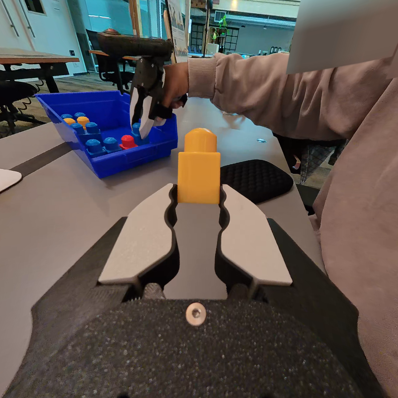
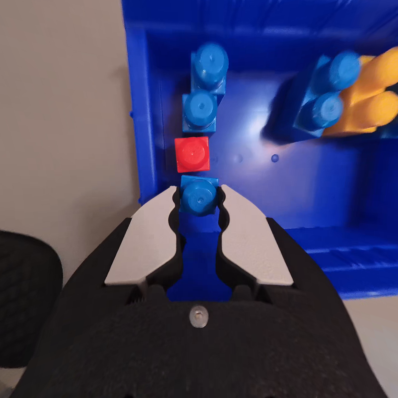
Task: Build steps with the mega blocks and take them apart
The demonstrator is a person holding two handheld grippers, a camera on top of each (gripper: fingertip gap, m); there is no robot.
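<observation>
A: Between the left gripper fingertips: single-stud orange block, upright, stud up, clamped at its lower sides, held over the grey bench. Whether its base touches the bench can't be told.

B: Right gripper?

A: Pointing down into the blue bin, jaws narrow, pads touching both sides of a single-stud blue block. That block stands on the bin floor near the bin's wall on the left of the right wrist view.

B: Neighbours?

A: Red block just beyond it along the same wall, small gap between. Then a two-stud blue block in line. Across the bin, another two-stud blue block with an orange block against it, blurred.

B: Bin's place?

A: Toward the bench's far left part in the left wrist view, well apart from the orange block. Black textured pad lies at the bench's near right edge, behind the orange block. A hand in a pinkish sleeve holds the right gripper.
</observation>
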